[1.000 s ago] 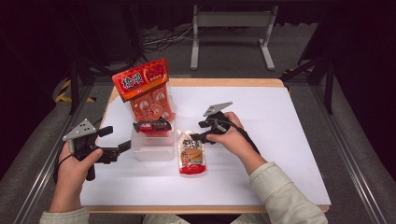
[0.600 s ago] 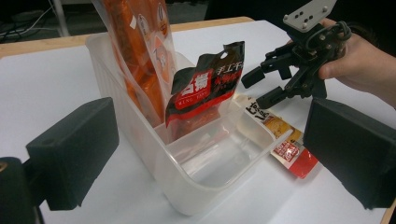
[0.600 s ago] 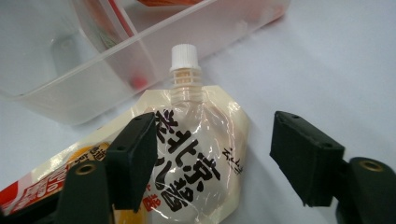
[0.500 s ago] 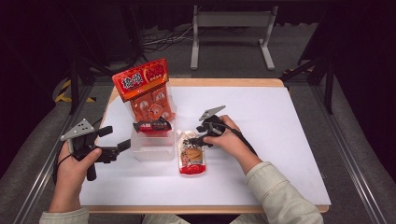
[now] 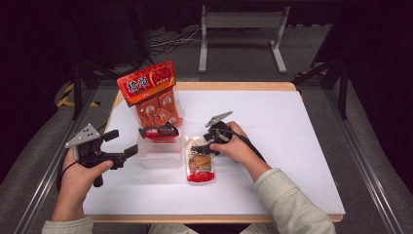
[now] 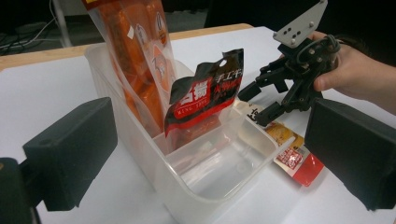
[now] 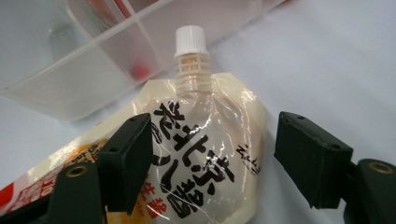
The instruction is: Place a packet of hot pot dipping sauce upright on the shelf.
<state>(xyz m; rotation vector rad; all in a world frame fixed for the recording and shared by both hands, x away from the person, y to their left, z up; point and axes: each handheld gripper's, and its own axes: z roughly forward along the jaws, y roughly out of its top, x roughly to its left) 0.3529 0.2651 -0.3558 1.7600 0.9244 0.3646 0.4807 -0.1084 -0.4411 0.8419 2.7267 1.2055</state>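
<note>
A cream spouted pouch [image 5: 199, 165] with a white cap [image 7: 190, 39] lies flat on the white table, just right of a clear divided bin [image 5: 155, 153]. My right gripper [image 5: 197, 145] hovers low over the pouch's upper end [image 7: 205, 135]. Its jaws have just been opening and stand wide, one over the pouch's left side, the other off its right edge, pressing on nothing. In the bin stand a tall orange snack bag [image 5: 148, 95] and a black-and-red packet [image 6: 205, 98]. My left gripper [image 5: 122, 142] is held open, left of the bin, with nothing between its fingers.
The bin's near compartment [image 6: 210, 186] holds nothing. The table [image 5: 292, 146] has bare white surface to the right of the right hand and along the front edge. A metal stand [image 5: 241, 29] sits on the floor beyond the table.
The right gripper has sunk a little onto the pouch's upper end and its jaws have spread slightly. The left hand has stayed put.
</note>
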